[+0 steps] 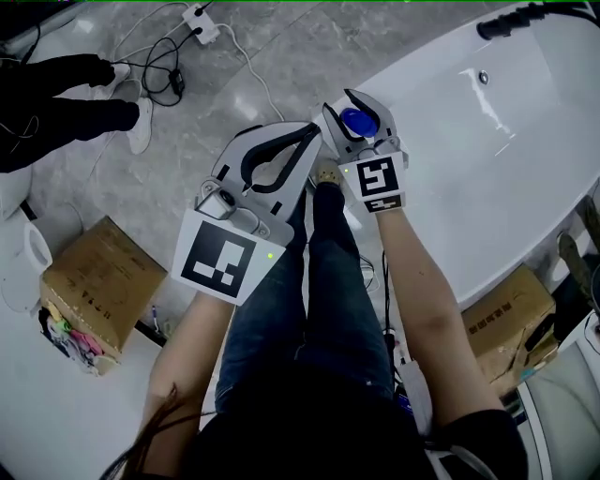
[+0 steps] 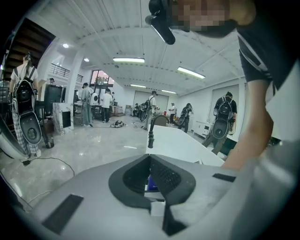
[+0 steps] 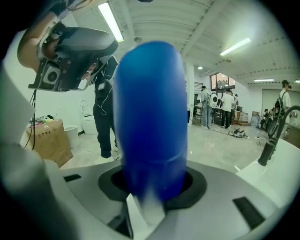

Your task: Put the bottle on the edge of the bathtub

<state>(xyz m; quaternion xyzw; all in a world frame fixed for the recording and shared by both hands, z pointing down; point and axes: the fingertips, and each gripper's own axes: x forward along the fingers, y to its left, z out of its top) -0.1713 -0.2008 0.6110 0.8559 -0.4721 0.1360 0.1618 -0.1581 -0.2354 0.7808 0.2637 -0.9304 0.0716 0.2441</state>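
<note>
From the head view, a seated person in jeans (image 1: pixel 319 309) holds two grippers above a grey marble floor (image 1: pixel 187 141), beside a white bathtub (image 1: pixel 487 169). The right gripper (image 1: pixel 367 117) pinches a blue bottle (image 1: pixel 356 121), which sits in the air just off the tub's near edge and does not rest on it. The left gripper (image 1: pixel 314 131) hangs just beside it, its jaws pressed together at the tips and holding nothing. A black faucet (image 1: pixel 511 21) stands at the tub's far end. A cardboard box (image 1: pixel 89 281) sits on the floor to the left, and a white power strip (image 1: pixel 202 23) lies with its cables near the top of the frame.

In the left gripper view, the dark-padded jaws meet at their tips around an empty loop. Beyond them are the tub's white rim and the faucet, and further back a bright hall with several people standing in it.

In the right gripper view, the blue bottle fills the centre, standing straight up out of the jaws, whose dark pads close around its lower end. The left gripper shows at upper left, with the cardboard box and a standing person in dark clothes (image 3: pixel 104 112) behind it, and the faucet at the right edge.
</note>
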